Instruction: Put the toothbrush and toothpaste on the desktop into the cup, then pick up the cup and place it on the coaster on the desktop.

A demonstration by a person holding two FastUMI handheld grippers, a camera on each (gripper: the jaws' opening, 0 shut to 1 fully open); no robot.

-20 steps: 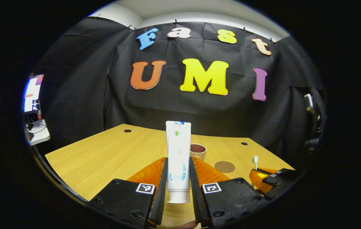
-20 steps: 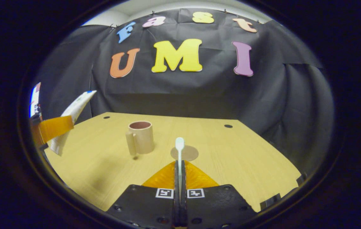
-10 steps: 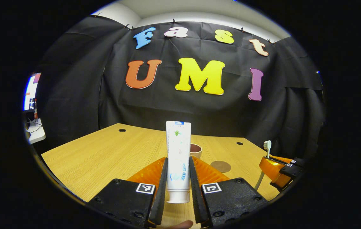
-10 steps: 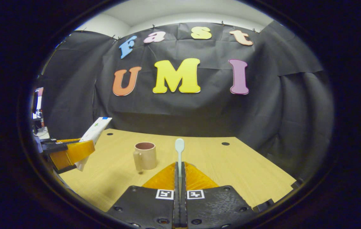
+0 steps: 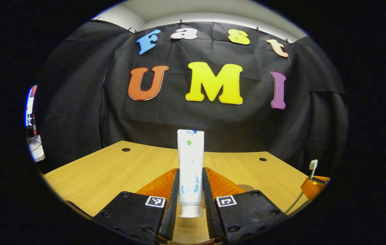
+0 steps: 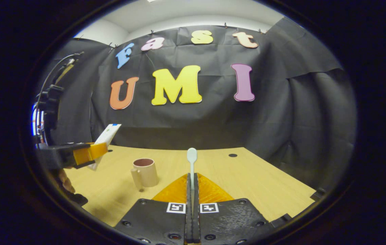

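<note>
In the left gripper view, the left gripper (image 5: 190, 190) is squeezing the toothpaste (image 5: 190, 163) upright at bottom centre. In the right gripper view, the right gripper (image 6: 191, 183) is pinching the toothbrush (image 6: 191, 160), head up; the cup (image 6: 144, 172) is sitting on the desk (image 6: 264, 180) left of centre.

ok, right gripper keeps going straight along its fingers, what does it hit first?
Probably nothing on the desk: the right gripper, shut on the toothbrush, points past the cup, which sits left of its line. Beyond looks like the booth wall; depth unclear.
</note>
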